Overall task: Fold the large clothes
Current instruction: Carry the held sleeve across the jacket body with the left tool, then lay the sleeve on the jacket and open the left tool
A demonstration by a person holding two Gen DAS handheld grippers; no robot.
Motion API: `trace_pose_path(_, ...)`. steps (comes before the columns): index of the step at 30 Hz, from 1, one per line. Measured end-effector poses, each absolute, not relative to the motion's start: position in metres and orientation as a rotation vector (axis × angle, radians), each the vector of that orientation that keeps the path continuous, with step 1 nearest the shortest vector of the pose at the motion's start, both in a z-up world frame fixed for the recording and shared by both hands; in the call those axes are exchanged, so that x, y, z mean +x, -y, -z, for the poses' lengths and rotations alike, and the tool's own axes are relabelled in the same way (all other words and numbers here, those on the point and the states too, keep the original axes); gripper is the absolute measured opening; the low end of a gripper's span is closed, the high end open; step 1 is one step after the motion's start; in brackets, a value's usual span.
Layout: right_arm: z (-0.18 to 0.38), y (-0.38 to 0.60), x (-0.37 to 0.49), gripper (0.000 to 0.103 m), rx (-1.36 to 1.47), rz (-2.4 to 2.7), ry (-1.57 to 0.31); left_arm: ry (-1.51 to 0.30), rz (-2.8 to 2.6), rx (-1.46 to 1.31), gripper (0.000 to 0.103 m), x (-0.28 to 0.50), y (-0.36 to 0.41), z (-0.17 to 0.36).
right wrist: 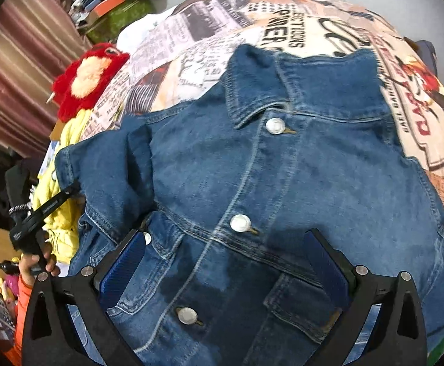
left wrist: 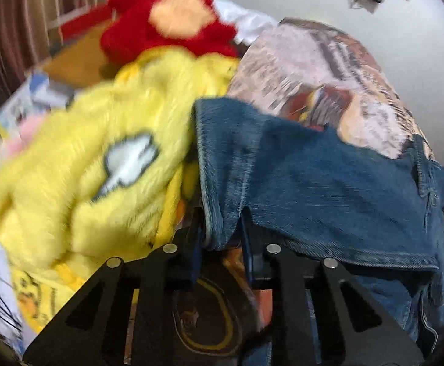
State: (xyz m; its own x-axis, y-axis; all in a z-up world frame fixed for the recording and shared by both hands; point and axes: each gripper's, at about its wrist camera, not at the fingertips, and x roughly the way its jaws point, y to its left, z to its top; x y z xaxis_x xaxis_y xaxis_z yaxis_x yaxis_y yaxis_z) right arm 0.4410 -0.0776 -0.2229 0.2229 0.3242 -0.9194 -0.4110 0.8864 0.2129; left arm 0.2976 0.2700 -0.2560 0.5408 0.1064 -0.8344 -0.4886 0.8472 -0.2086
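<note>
The right gripper (right wrist: 225,262) is hovering spread over the denim jacket (right wrist: 283,189), which is lying buttoned, collar far, on a newspaper-print cover (right wrist: 209,39) reading "POWER". At the left, the left gripper (left wrist: 222,238) is pinching the jacket's edge beside a yellow plush (left wrist: 78,164).

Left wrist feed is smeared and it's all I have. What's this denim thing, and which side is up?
Observer: A denim jacket, front side up, collar at the far end, lying on a newspaper-print cover.
Operator: Buttoned?
Observer: The three buttons in view, starting with the top button, look done up.
Operator: Right claw?
Observer: The right claw is open over the jacket's lower front and holds nothing.
</note>
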Motion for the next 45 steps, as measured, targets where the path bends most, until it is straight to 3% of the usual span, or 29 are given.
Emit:
trace_pose_path(15, 0.165, 0.162, 0.427, 0.103, 0.057, -0.484, -1.091, -0.598, -0.027, -0.236, 0.017, 0.338, -0.138, 0.062)
trace_pose_path(17, 0.158, 0.175, 0.424, 0.103, 0.069, -0.478, -1.073, -0.592, 0.044, -0.214, 0.008, 0.347, -0.108, 0.048)
trace_pose_path(18, 0.154, 0.183, 0.423, 0.103, 0.072, -0.472, -1.060, -0.597, 0.083, -0.202, 0.008, 0.351, -0.091, 0.044)
trace_pose_path(27, 0.137, 0.260, 0.404, 0.103, 0.108, -0.384, -1.001, -0.725, 0.363, -0.061, 0.006, 0.379, 0.052, 0.067)
trace_pose_path(35, 0.140, 0.313, 0.397, 0.103, 0.181, -0.305, -1.010, -0.935, 0.513, -0.008, 0.009, 0.383, 0.116, 0.115)
trace_pose_path(38, 0.143, 0.321, 0.396, 0.103, 0.204, -0.294, -1.018, -0.940, 0.494, 0.046, 0.032, 0.379, 0.121, 0.118)
trace_pose_path(40, 0.146, 0.321, 0.399, 0.103, 0.222, -0.295, -1.033, -0.901, 0.468, 0.060, 0.069, 0.372, 0.113, 0.111)
trace_pose_path(43, 0.155, 0.316, 0.406, 0.103, 0.246, -0.305, -1.064, -0.841, 0.418, 0.054, 0.087, 0.370, 0.084, 0.102)
trace_pose_path(45, 0.164, 0.308, 0.414, 0.103, 0.252, -0.321, -1.093, -0.817, 0.363, 0.062, 0.091, 0.369, 0.062, 0.100)
